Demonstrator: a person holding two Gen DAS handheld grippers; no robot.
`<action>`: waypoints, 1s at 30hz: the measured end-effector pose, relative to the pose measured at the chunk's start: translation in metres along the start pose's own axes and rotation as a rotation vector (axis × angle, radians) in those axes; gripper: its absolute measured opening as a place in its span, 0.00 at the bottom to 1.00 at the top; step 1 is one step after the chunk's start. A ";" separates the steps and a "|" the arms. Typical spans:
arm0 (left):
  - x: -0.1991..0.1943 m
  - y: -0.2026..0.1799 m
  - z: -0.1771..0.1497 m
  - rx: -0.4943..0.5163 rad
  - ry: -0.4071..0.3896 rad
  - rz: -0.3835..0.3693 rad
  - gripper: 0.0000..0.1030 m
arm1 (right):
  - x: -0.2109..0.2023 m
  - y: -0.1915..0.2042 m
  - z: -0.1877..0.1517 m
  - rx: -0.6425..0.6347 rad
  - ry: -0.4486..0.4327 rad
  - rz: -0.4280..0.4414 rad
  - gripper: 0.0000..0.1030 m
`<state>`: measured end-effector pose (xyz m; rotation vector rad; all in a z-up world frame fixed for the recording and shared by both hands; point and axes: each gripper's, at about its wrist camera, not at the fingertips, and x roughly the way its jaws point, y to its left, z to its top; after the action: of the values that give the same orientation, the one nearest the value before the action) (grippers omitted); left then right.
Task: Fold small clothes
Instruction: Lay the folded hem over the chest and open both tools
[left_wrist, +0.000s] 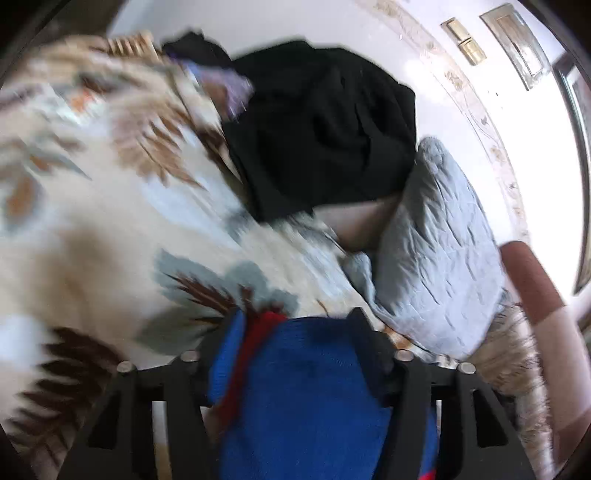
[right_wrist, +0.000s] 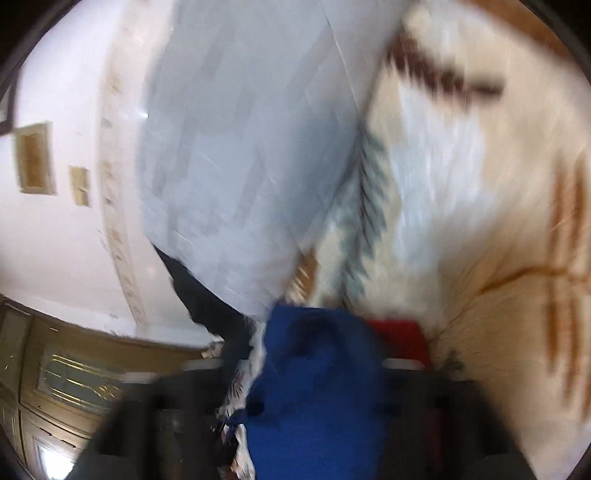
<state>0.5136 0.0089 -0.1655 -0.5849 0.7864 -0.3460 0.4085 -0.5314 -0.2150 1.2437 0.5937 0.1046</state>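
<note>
A small blue knit garment with red trim fills the bottom of the left wrist view, held between the black fingers of my left gripper, which is shut on it above the leaf-patterned bedspread. In the blurred right wrist view the same blue garment with a red edge sits between the fingers of my right gripper, which is shut on it. Both grippers hold the garment off the bed.
A pile of black clothes lies on the bed beyond the left gripper, with a grey quilted pillow to its right. The pillow also shows in the right wrist view. White wall and wooden door lie beyond.
</note>
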 end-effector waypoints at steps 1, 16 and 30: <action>-0.013 -0.007 -0.002 0.029 0.004 0.018 0.59 | -0.011 0.006 0.000 -0.023 -0.043 -0.010 0.87; -0.043 -0.059 -0.143 0.426 0.237 0.392 0.78 | -0.014 0.054 -0.136 -0.470 0.082 -0.303 0.71; -0.024 -0.043 -0.165 0.533 0.316 0.433 0.78 | 0.017 0.027 -0.205 -0.745 0.168 -0.608 0.58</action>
<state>0.3715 -0.0730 -0.2190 0.1498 1.0493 -0.2333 0.3318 -0.3401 -0.2365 0.3069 0.9471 -0.0796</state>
